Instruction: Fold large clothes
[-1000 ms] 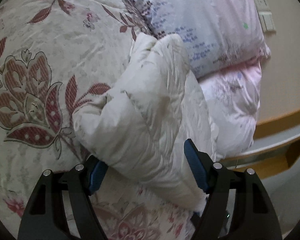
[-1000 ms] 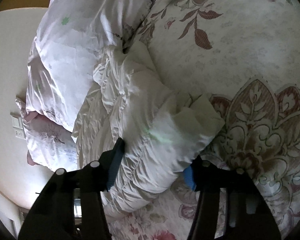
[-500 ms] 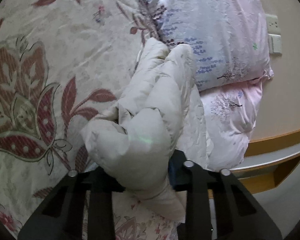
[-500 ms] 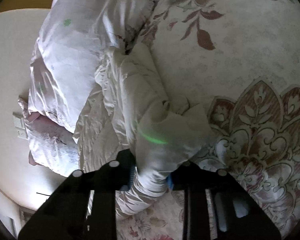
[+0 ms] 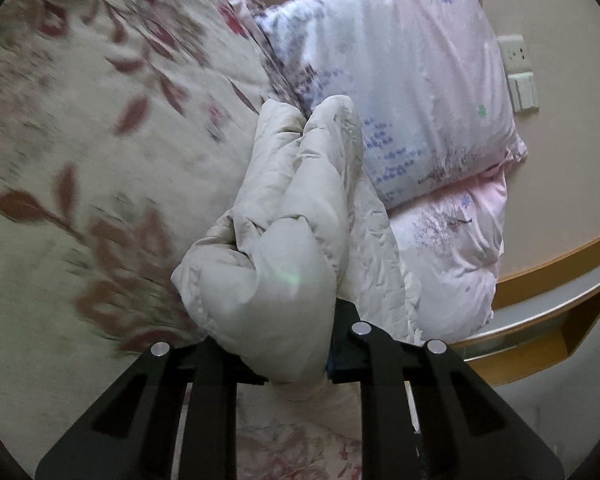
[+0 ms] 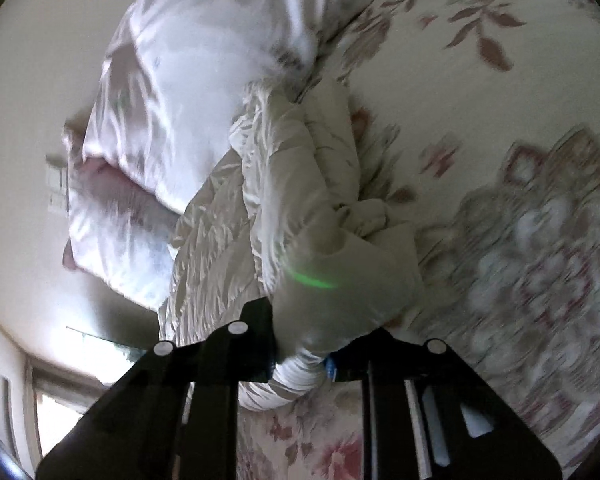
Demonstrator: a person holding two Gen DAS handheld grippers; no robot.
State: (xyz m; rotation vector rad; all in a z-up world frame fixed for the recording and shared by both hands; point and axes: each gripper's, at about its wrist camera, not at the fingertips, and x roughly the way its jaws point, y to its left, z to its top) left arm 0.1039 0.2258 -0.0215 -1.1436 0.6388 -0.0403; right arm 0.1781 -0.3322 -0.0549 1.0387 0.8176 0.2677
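The left gripper [image 5: 296, 364] is clamped on a bunched fold of the cream padded jacket [image 5: 284, 240]; its jaws have just been closing, and the puffy cloth fills the gap between them. The right gripper [image 6: 300, 360] is likewise pinched on another gathered part of the same jacket [image 6: 324, 248], its jaws also having just been closing with the fabric squeezed between them. From each grip the jacket runs away ahead as a crumpled ridge, lying on the flowered bedspread [image 5: 100, 152]. In the left view the bedspread spreads out to the left of the jacket; in the right view it lies to the right [image 6: 480, 128]. Beyond the jacket's far end, two pale pink pillows [image 5: 412, 92] are stacked one on the other, touching the jacket's side. Farther still, behind the pillows, wall switches [image 5: 518, 72] sit on a beige wall.
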